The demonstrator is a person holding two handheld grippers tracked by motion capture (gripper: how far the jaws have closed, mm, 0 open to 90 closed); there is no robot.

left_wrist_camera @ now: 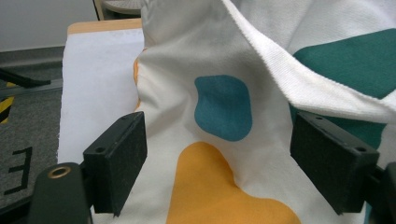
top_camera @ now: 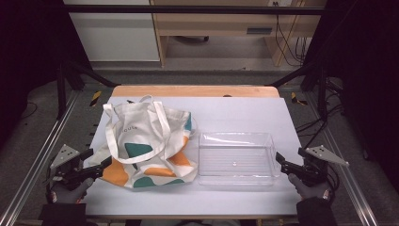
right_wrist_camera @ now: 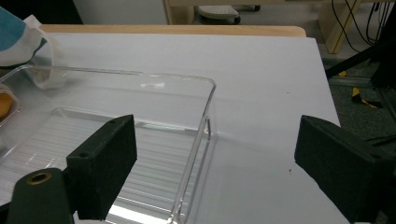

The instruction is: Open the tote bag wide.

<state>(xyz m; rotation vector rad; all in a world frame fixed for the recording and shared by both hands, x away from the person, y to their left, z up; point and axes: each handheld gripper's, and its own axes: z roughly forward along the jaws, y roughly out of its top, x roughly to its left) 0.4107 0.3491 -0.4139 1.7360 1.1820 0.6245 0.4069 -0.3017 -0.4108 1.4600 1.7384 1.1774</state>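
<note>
tote bag (left_wrist_camera: 224, 140) cut off by frame edges; small print on bag (top_camera: 129, 127) too small to read.

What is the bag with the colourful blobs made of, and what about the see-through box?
The cream tote bag with teal and orange blobs looks like woven cotton canvas, matte: it creases softly and its strap shows a ribbed weave. The clear rectangular box looks like hard glossy plastic, possibly acrylic: you can see the table through it, and its rim catches light.
</note>
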